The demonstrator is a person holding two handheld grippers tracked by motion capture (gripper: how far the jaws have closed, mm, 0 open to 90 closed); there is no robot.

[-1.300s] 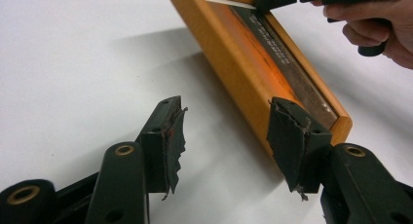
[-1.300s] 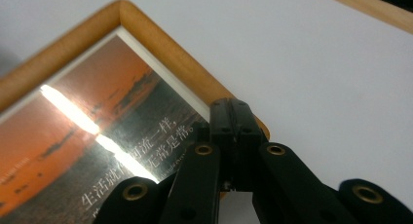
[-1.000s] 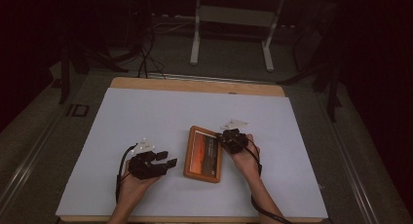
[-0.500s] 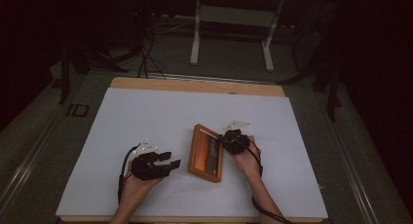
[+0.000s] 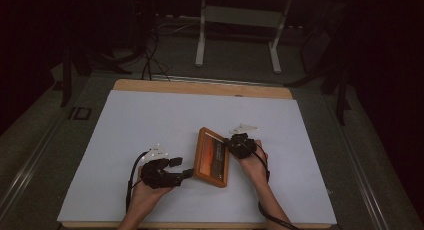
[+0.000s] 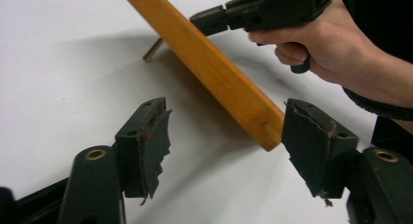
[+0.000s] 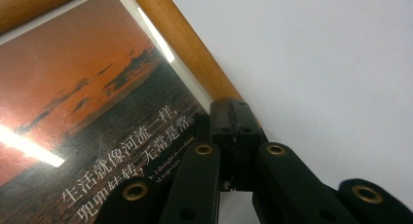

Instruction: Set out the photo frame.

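A wooden picture frame (image 5: 212, 157) holding a sunset photo with white writing (image 7: 97, 112) is at the middle of the white table. My right gripper (image 5: 231, 144) is shut on the frame's right rail (image 7: 185, 44), and that side is raised off the table. In the left gripper view the frame's wooden edge (image 6: 214, 73) slants up, with a thin metal stand leg (image 6: 153, 49) under it. My left gripper (image 5: 182, 167) is open, its jaws either side of the frame's near corner (image 6: 267, 136) without touching it. The right gripper (image 6: 258, 9) shows beyond.
The white sheet (image 5: 150, 120) covers a wooden tabletop (image 5: 200, 87). Behind the table stand a white metal stand (image 5: 237, 20) and cables on the dark floor. Bare white surface lies to the left and far side of the frame.
The frame has shifted slightly right and its right side has risen in the right gripper. My left gripper has edged right toward the frame's near corner.
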